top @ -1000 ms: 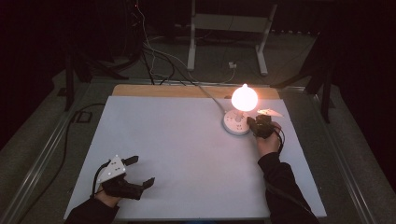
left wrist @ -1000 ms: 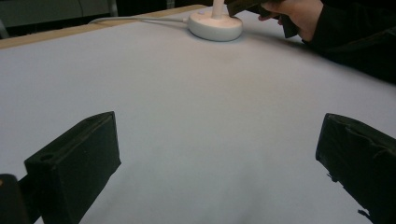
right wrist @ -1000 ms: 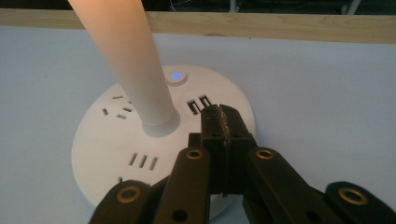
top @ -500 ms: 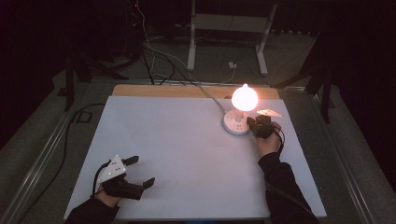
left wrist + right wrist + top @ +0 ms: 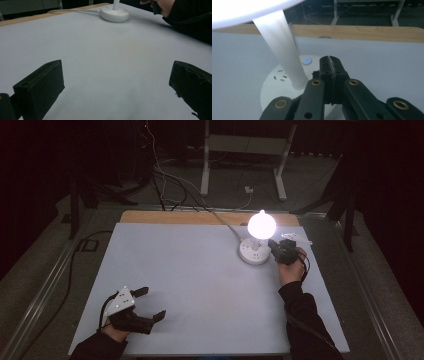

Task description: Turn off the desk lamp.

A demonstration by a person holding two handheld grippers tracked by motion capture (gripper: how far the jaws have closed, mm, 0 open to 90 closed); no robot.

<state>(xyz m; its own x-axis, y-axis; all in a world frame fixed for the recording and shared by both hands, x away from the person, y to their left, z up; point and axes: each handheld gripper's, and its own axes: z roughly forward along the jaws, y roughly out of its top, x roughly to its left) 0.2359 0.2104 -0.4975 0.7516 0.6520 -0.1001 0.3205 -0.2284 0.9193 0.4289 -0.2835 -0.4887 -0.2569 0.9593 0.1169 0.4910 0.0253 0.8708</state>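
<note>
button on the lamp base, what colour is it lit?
Blue. The small round button glows blue on the white lamp base, clearest in the right gripper view.

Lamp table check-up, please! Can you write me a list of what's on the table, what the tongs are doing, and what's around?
Surface: pale grey table top, wooden strip along its far edge.
Job's things: white lamp, lit; round base with a glowing blue button and socket slots.
Clutter: nothing seen.
Grippers: right tongs shut, empty, tips over the lamp's base close to the button. Left tongs open, empty, resting at the near left of the table.
Cables: white lamp cord runs off the far edge; cables lie on the floor behind.
Surroundings: dark room, white stand legs behind the table.
</note>
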